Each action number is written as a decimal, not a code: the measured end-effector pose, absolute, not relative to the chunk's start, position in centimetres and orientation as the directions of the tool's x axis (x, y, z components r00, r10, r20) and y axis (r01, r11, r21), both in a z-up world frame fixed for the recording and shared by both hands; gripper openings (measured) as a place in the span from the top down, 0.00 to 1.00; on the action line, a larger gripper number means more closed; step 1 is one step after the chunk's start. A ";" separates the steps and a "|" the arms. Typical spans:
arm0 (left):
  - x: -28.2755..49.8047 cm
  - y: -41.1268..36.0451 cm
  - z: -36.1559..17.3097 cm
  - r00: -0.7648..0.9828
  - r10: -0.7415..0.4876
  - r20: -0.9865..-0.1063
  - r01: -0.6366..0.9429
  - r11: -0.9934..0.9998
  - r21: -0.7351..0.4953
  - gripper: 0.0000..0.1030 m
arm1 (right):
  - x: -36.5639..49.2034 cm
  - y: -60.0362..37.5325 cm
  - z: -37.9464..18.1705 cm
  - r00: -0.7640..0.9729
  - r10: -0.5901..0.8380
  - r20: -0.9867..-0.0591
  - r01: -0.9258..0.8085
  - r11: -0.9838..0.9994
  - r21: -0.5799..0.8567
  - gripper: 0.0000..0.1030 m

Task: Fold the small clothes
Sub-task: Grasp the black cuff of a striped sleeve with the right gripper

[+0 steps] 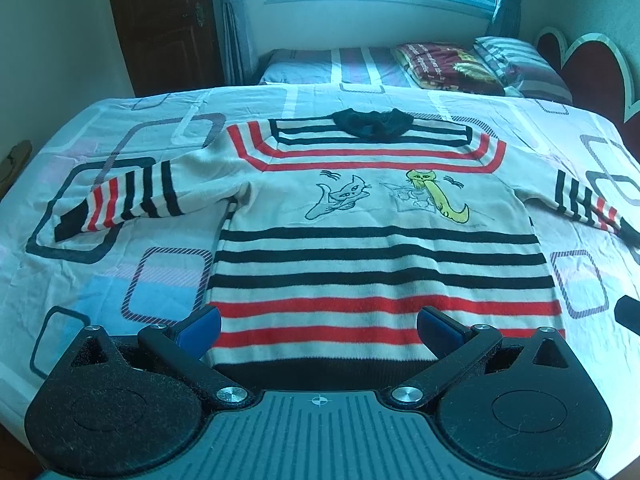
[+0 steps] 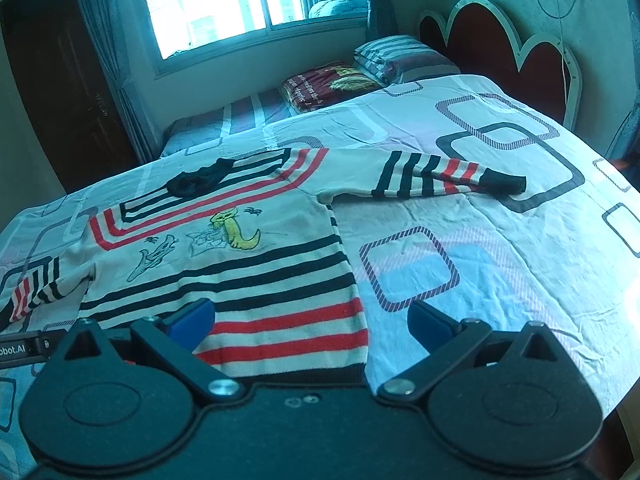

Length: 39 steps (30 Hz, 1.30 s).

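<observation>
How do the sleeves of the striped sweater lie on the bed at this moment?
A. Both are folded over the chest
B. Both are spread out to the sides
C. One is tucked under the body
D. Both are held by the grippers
B: the sweater lies flat and face up, with one sleeve stretched out to one side and the other sleeve to the opposite side; neither is folded in or gripped.

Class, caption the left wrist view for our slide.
Open left gripper hovers over hem of flat striped cat sweater on bed.

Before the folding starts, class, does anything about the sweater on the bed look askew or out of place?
Only small things. The sweater lies flat, face up, sleeves spread. Its dark collar is bunched, and the left sleeve is rumpled. Nothing looks damaged.
</observation>
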<state>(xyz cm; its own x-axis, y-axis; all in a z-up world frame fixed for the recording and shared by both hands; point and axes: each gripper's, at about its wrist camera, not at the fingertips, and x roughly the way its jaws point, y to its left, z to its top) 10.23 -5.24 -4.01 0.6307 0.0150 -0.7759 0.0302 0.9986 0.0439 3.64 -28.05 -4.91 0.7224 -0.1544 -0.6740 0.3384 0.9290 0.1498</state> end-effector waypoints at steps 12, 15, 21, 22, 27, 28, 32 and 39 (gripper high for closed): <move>16.8 -8.6 -7.1 0.600 0.011 -0.800 0.043 0.998 0.046 0.00 | 9.1 -34.0 -8.1 0.693 -0.184 -0.697 0.411 0.895 0.173 0.08; 18.7 -9.2 -7.9 0.596 0.017 -0.803 0.041 0.998 0.051 0.00 | 10.9 -36.4 -9.4 0.679 -0.185 -0.710 0.441 0.876 0.193 0.16; 23.4 -10.8 -9.9 0.578 0.042 -0.815 0.026 0.997 0.070 0.00 | 14.9 -42.3 -12.3 0.629 -0.206 -0.749 0.539 0.810 0.230 0.23; 24.1 -11.1 -10.1 0.575 0.046 -0.817 0.023 0.997 0.072 0.00 | 15.6 -43.3 -12.7 0.620 -0.211 -0.755 0.555 0.798 0.233 0.23; 28.0 -12.4 -11.7 0.556 0.049 -0.830 0.013 0.998 0.067 0.00 | 18.4 -47.7 -14.4 0.590 -0.238 -0.772 0.623 0.742 0.248 0.24; 28.8 -12.8 -12.0 0.554 0.057 -0.831 0.009 0.997 0.074 0.00 | 18.9 -48.4 -14.7 0.583 -0.245 -0.774 0.633 0.734 0.244 0.25; 31.0 -13.5 -12.7 0.551 0.068 -0.832 0.001 0.997 0.082 0.00 | 20.7 -51.2 -16.1 0.567 -0.247 -0.786 0.672 0.691 0.267 0.28; 33.6 -14.0 -14.0 0.531 0.063 -0.845 -0.020 0.998 0.061 0.00 | 22.2 -54.8 -17.1 0.597 -0.285 -0.750 0.718 0.608 0.339 0.34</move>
<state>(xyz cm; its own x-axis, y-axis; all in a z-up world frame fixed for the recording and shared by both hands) 33.60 -13.98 -14.04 0.5313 0.0629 -0.8448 -0.0204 0.9979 0.0615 22.20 -54.75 -17.14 0.5965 -0.2854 -0.7501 0.7176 0.6081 0.3393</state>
